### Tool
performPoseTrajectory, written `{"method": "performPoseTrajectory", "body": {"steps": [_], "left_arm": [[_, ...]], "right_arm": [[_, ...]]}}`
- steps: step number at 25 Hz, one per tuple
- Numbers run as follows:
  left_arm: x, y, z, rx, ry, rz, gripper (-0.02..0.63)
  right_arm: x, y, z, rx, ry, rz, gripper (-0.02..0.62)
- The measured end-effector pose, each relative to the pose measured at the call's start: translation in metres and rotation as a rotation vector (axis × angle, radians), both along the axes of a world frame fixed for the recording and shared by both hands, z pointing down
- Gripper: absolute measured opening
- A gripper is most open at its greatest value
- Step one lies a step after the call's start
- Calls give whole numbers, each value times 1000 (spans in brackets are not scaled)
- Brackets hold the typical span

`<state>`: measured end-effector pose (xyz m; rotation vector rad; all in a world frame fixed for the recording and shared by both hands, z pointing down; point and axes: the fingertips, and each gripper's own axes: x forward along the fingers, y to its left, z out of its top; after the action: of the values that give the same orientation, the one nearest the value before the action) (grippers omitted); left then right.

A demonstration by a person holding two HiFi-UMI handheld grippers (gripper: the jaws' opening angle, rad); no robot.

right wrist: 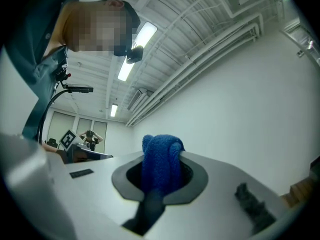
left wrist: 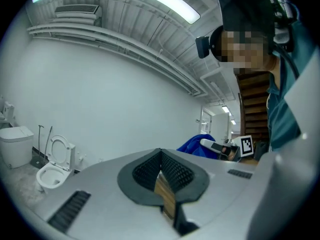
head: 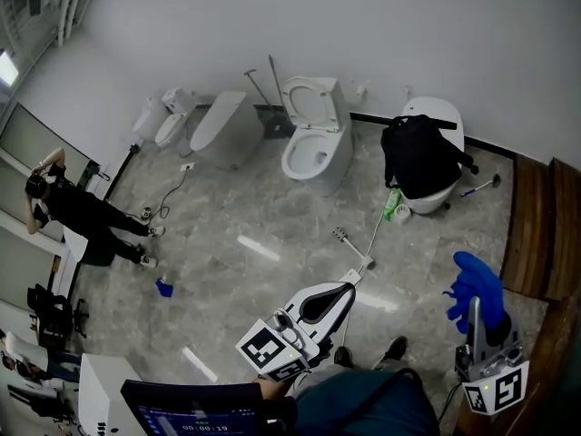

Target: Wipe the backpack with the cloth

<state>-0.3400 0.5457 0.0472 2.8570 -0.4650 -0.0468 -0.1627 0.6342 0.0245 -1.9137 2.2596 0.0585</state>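
A black backpack [head: 419,157] rests on a white toilet [head: 442,127] by the far wall, right of centre. My right gripper [head: 474,309] is at the lower right, tilted upward and shut on a blue cloth [head: 477,287]; the same blue cloth [right wrist: 161,167] bulges between the jaws of my right gripper [right wrist: 160,176] in its own view. My left gripper [head: 338,296] is at the bottom centre, shut with nothing in it. In the left gripper view my left gripper [left wrist: 162,176] has its ribbed pads pressed together. Both grippers are far from the backpack.
An open white toilet [head: 314,139] stands at centre back, more fixtures [head: 195,121] to its left. A green bottle [head: 392,203] and a brush [head: 356,249] lie on the grey floor. A person [head: 86,214] is at the left. Wooden boards [head: 545,216] line the right side.
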Motion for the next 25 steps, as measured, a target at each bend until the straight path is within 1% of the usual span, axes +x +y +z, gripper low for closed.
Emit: {"method": "performPoseTrajectory", "body": {"steps": [2, 5, 7, 10, 12, 14, 16, 19, 22, 25], "left_arm": [[-18, 5, 5, 21, 9, 2, 5], [-54, 7, 6, 46, 0, 10, 5], [-76, 10, 7, 44, 14, 32, 5], [-110, 12, 5, 65, 39, 61, 5], [-134, 12, 5, 63, 60, 65, 5], [-154, 7, 14, 42, 73, 69, 5], [-169, 1, 23, 33, 79, 68, 5], [-187, -5, 28, 37, 90, 53, 5], [-202, -5, 25, 42, 99, 33, 5], [-208, -5, 18, 40, 108, 17, 5]], "right_arm": [[-19, 3, 1, 3, 13, 2, 34], [-61, 5, -16, 5, 28, 16, 34], [-86, 7, -24, 4, 11, 33, 34], [-119, 13, -34, 1, -17, 65, 34], [-142, 15, -36, -14, -9, 85, 34], [-162, 14, -33, -29, 7, 104, 32], [-176, 10, -28, -39, 20, 116, 31], [-192, 5, -25, -46, 28, 109, 30], [-205, 4, -33, -37, 39, 92, 31], [-211, -2, -39, -33, 50, 73, 31]]}}
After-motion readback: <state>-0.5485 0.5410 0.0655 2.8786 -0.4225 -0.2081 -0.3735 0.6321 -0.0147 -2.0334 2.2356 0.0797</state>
